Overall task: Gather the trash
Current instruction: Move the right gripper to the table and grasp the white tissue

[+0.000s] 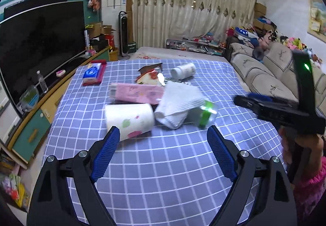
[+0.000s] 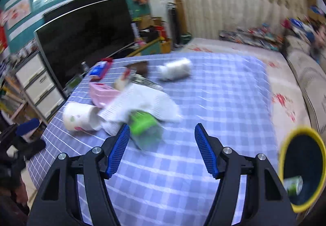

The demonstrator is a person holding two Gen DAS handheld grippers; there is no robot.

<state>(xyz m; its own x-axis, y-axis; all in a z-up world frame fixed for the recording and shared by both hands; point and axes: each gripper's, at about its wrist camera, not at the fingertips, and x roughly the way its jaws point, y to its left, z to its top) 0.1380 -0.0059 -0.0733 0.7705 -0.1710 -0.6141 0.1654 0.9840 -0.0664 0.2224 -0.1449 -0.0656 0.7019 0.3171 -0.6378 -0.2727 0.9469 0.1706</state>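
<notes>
Both grippers hover over the worktop, which is covered by a blue checked cloth. The left gripper has its fingers spread wide and holds nothing; its left finger tip sits just in front of a paper cup lying on its side. The right gripper also has its fingers spread and empty, with a crushed green-labelled bottle just beyond its left finger.

The trash lies in a loose heap at the middle of the worktop: the cup, a white tissue draped partly over the bottle, a pink pack behind the cup, a torn wrapper and, farther back, a white bottle on its side. A red-and-blue pack sits apart at the far left corner.

In the right wrist view, a yellow-rimmed bin stands at the worktop's right edge with a green can inside.
</notes>
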